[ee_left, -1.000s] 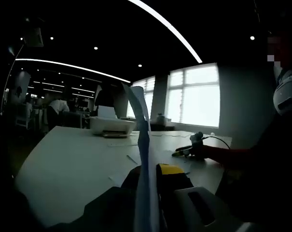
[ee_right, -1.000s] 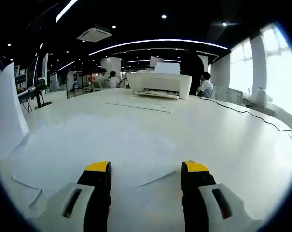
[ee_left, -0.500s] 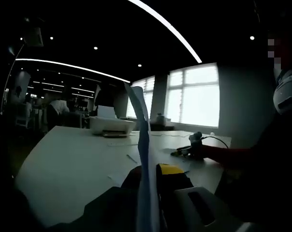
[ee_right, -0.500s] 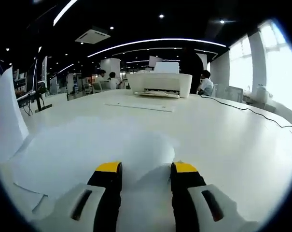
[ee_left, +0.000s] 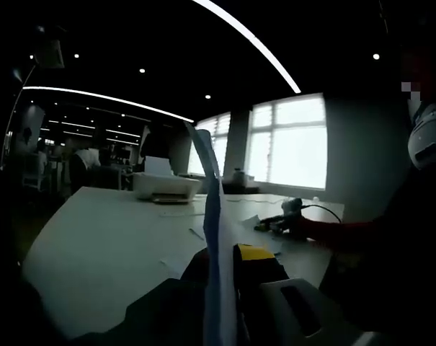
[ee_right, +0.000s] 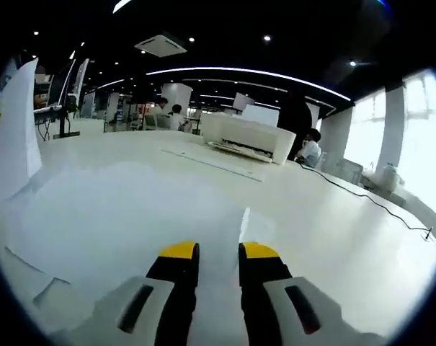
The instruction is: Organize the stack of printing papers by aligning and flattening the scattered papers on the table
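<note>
White printing papers [ee_right: 124, 216] lie spread on the white table [ee_right: 333, 238] in the right gripper view. My right gripper [ee_right: 219, 252] is shut on the near edge of one sheet, whose corner [ee_right: 244, 220] curls up just beyond the yellow-tipped jaws. My left gripper [ee_left: 221, 263] is shut on another sheet [ee_left: 212, 194], held upright and seen edge-on between its jaws. That upright sheet [ee_right: 14, 137] stands at the left in the right gripper view. In the left gripper view the right gripper [ee_left: 288, 216] sits low over the table, held by a red-sleeved arm [ee_left: 340, 232].
A white printer [ee_right: 248, 137] stands at the table's far side, with a flat loose sheet [ee_right: 218, 162] in front of it. A black cable [ee_right: 362, 198] runs across the table's right part. People sit at desks far behind. More loose sheets [ee_left: 199, 234] lie on the table.
My right gripper's jaws have closed from wide open onto a sheet's edge, and its corner has lifted. The right gripper view has tilted. The left gripper keeps holding its upright sheet.
</note>
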`<state>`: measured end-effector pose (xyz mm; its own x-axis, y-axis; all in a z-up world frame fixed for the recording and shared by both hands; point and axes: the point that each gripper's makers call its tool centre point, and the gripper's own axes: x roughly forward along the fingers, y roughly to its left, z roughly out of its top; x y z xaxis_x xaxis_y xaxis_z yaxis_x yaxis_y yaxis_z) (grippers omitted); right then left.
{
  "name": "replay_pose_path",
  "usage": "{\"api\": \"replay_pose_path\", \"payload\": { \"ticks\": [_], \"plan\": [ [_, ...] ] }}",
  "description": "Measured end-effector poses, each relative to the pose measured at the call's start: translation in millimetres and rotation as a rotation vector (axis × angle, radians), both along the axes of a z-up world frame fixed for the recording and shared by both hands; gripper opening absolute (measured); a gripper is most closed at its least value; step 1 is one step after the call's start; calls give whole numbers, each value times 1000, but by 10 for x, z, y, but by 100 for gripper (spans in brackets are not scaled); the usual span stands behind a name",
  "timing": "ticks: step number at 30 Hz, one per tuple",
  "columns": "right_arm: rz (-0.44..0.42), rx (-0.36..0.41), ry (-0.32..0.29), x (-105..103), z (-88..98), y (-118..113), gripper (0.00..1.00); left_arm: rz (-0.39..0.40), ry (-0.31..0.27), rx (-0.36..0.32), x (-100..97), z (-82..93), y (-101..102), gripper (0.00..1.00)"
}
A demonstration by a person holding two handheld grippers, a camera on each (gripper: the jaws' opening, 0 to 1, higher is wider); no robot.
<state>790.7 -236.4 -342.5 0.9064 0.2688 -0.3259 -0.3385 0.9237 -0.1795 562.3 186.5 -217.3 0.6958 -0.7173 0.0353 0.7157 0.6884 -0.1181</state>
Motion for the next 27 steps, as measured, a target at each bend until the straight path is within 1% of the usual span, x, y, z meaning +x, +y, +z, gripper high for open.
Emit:
{"api": "replay_pose_path", "payload": {
  "ticks": [7,9,10,12,19,27],
  "plan": [
    [-46,46,37,-2,-19,-96,11,3,2,-2,-26,-6,-2,6],
    [-53,51,42,5,-28,-109,6,4,5,-2,-29,-13,1,6],
    [-60,48,47,4,-35,-123,1,4,6,-2,-31,-15,1,6],
    [-61,53,50,-4,-35,-126,0,3,5,-1,-37,-16,1,6],
    [-49,55,9,-28,41,-111,0,6,4,-6,-36,-12,25,6],
    [-52,100,-51,-34,171,-139,0,13,6,-12,-31,-15,59,6]
  ]
}}
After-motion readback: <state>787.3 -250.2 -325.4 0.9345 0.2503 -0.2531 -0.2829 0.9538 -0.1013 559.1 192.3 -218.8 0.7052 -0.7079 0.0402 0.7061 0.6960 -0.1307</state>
